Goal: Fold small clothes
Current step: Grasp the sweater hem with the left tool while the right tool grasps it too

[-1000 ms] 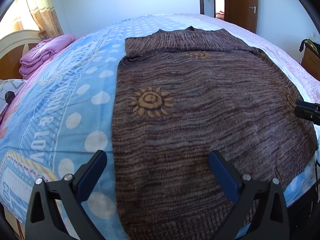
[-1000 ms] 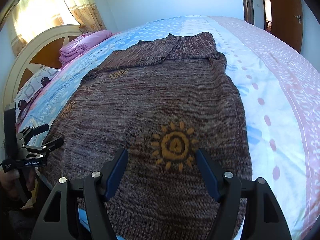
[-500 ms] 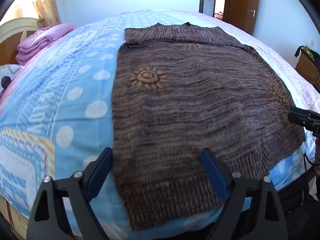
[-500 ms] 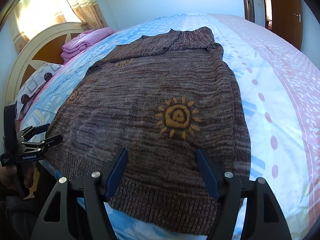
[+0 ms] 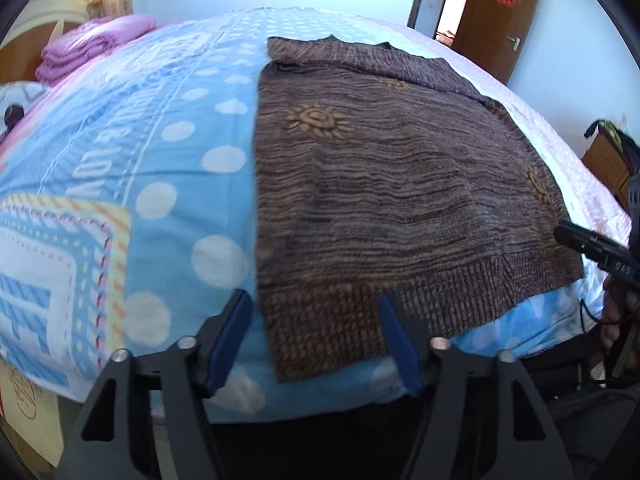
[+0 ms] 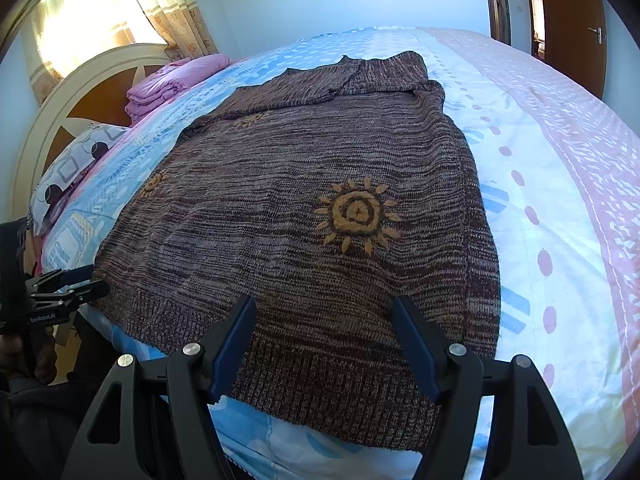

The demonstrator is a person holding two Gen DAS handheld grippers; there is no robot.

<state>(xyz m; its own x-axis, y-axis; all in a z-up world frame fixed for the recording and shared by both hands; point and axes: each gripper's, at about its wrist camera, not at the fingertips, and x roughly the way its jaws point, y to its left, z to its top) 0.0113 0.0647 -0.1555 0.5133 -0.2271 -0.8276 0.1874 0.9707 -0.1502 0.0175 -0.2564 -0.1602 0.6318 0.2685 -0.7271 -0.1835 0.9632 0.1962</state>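
A brown knitted sweater (image 5: 400,184) with orange sun motifs lies flat on the bed, its sleeves folded across the far end. My left gripper (image 5: 315,300) hovers at the near left corner of the ribbed hem (image 5: 320,320). Its jaws are closing, the hem corner lies between them, and the pads do not press on it. Over the hem's near right part, the right gripper (image 6: 325,304) stands open above the sweater (image 6: 320,184). Each gripper shows in the other's view: the right one (image 5: 576,240) at the sweater's right edge, the left one (image 6: 76,284) at its left corner.
The bed cover (image 5: 140,168) is blue with white dots, pink-patterned on the far side (image 6: 560,140). Folded pink bedding (image 6: 172,80) and a pillow (image 6: 68,172) lie by the headboard (image 6: 80,92). A nightstand (image 5: 604,160) and a door (image 5: 500,12) stand beyond the bed.
Both views have drawn back toward the bed's near edge, so the sweater's hem now shows. The left gripper's jaws have narrowed; the right gripper's gap is unchanged.
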